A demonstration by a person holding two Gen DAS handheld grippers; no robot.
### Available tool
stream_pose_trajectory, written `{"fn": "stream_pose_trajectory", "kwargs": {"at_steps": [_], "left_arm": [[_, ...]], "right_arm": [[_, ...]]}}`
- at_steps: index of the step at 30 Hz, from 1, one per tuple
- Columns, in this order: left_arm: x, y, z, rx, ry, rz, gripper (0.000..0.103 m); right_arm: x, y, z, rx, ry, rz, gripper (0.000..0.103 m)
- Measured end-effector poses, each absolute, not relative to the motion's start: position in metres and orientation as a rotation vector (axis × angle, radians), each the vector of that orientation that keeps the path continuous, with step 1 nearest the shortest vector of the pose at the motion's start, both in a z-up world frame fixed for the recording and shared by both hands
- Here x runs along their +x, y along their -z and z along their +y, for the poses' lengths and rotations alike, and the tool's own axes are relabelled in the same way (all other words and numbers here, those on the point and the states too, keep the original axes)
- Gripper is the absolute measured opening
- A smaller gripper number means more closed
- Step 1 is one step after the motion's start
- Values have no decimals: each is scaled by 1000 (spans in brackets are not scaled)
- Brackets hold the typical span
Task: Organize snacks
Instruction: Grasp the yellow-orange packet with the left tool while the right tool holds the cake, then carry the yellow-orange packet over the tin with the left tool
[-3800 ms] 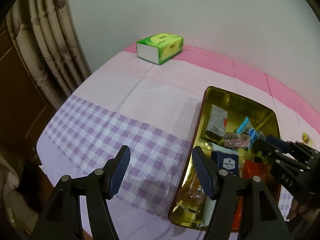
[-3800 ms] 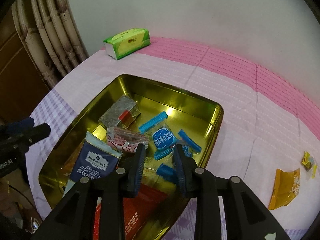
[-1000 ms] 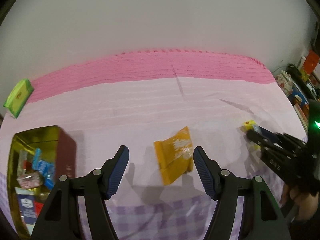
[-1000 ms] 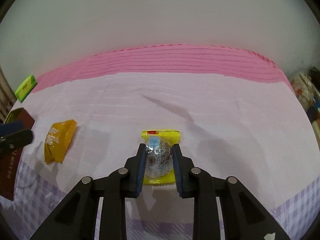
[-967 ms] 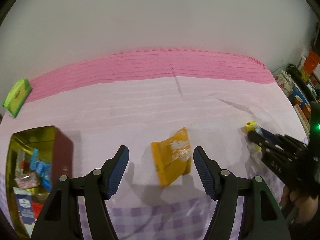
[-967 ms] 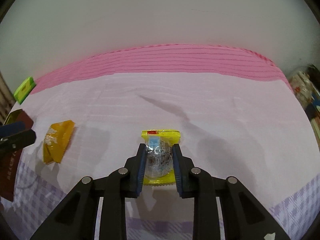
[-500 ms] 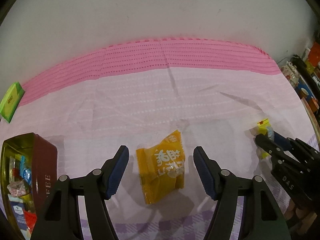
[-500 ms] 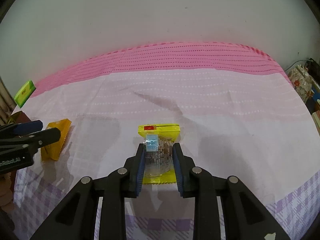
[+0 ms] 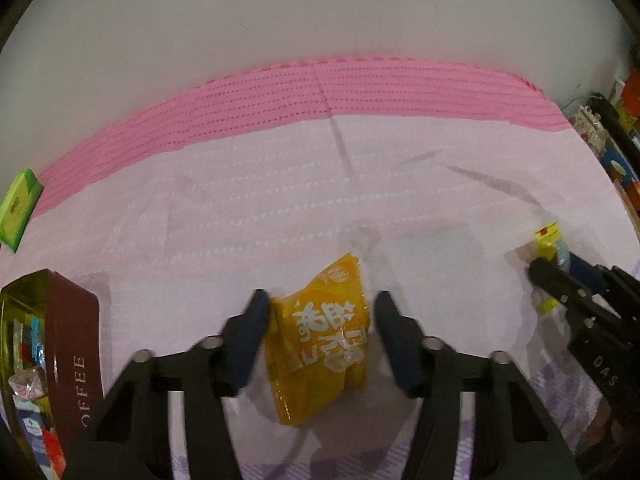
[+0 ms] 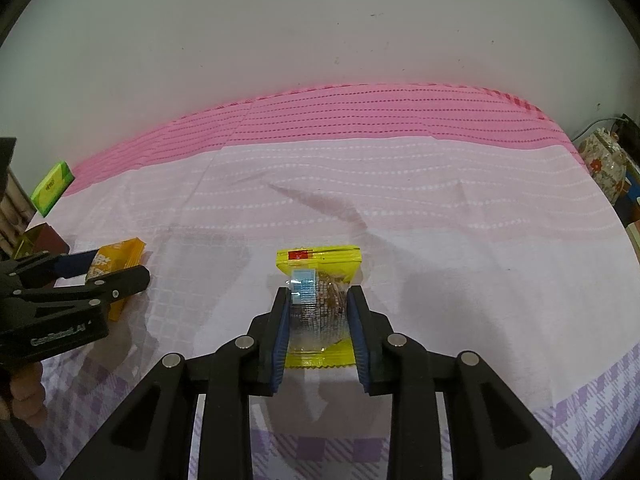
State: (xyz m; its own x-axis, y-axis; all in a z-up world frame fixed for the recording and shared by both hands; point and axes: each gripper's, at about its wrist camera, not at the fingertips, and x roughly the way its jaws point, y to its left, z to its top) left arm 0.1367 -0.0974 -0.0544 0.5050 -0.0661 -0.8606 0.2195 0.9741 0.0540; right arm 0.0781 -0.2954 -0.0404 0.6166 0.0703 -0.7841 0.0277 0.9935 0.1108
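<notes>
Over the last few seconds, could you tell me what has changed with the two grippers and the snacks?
Both grippers left the tin for the loose snacks. The left gripper moved in around the orange packet, narrowing without gripping it. The right gripper stays shut on the yellow-edged clear packet. Tin, its contents and green box are unchanged.

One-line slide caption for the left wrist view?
Left claw straddles the orange snack packet on the pink tablecloth.

cloth open toward wall | tin blocks left | tissue box far-left
</notes>
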Motion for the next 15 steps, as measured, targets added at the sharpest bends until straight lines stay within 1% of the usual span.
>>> {"fn": "stream_pose_trajectory", "kwargs": {"at_steps": [1,4,8,15], "left_arm": [[136,55,-97,167,169,1025,45],[136,55,-98,189,165,1023,41],[133,54,-99,213,162,1024,39],[123,47,-98,222,163,1009,38]], "right_arm": [[78,40,-295,117,-25,906,27],[78,41,-295,117,-26,906,27],[78,41,-295,118,-26,906,27],[78,41,-295,118,-26,906,27]]}}
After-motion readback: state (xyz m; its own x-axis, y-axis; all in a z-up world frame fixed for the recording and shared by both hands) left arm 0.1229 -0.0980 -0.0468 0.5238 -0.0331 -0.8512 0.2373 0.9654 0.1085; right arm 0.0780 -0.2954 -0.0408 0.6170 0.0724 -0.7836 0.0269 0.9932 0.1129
